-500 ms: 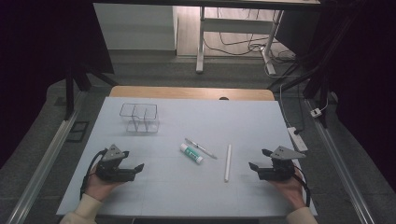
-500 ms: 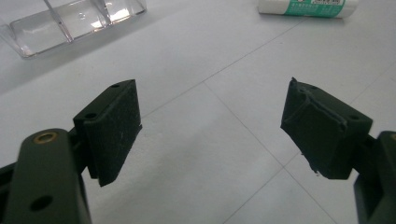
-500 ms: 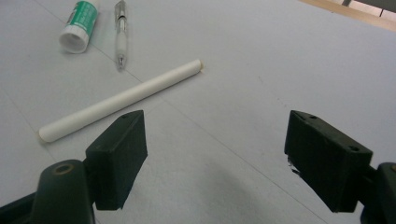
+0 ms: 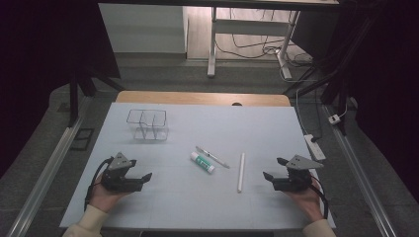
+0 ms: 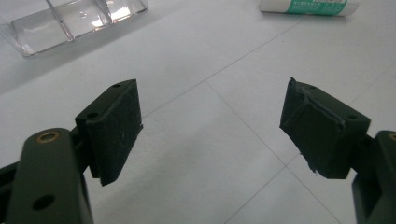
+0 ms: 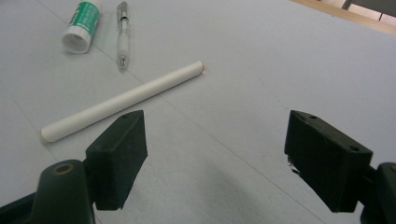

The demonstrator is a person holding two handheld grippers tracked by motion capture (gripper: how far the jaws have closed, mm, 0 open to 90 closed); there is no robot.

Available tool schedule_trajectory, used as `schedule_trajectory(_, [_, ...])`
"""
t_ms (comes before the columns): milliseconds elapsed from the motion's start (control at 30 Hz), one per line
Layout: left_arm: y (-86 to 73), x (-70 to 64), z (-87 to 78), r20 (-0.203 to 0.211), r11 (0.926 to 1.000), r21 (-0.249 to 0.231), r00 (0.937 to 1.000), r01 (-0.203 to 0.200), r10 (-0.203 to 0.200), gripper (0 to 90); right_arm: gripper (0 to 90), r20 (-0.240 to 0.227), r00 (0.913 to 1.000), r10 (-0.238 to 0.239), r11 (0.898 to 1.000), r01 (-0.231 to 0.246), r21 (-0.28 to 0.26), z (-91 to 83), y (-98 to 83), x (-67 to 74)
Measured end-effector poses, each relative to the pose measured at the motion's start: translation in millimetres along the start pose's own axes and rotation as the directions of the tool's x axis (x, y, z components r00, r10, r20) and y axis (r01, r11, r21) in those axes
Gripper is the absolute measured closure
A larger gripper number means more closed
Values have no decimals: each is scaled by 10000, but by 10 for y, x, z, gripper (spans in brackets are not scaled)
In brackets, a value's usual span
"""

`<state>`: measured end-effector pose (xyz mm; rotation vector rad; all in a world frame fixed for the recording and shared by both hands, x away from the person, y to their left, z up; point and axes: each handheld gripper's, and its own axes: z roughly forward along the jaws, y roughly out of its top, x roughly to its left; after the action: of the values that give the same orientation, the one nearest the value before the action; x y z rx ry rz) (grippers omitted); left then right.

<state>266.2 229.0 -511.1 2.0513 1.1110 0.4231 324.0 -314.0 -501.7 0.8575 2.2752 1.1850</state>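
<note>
White paper stick [image 4: 241, 172] lies mid-bench, just left of my wide-open, empty right hand-held gripper [image 4: 272, 169]; my left hand-held gripper [image 4: 141, 169] gapes empty too, and a careless nudge could roll it.

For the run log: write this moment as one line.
left tongs: open, empty | right tongs: open, empty | white stick, pen, glue stick: lying between them | clear organizer: empty

Counted on the table: one clear organiser [image 4: 147, 125] at upper left, one glue stick [image 4: 202, 162], one pen [image 4: 212, 157], one white rod [image 4: 240, 172], centre frame.
</note>
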Motion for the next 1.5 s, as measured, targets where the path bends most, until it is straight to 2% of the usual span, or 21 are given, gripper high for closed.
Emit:
schedule_trajectory(900, [17, 9, -12, 29, 10000, -36, 10000, 32, -32, 219, 211, 10, 9999, 106, 9999, -106, -77, -10, 7, -7])
schedule_trajectory(1133, [82, 78, -8, 13, 9999, -78, 9999, 116, -116, 227, 213, 41, 9999, 98, 9999, -98, -103, -9, 11, -9])
schedule_trajectory(1500, [262, 287, -15, 36, 9990, -227, 9992, 389, -389, 238, 216, 38, 9998, 189, 9998, -189, -71, 0, 14, -20])
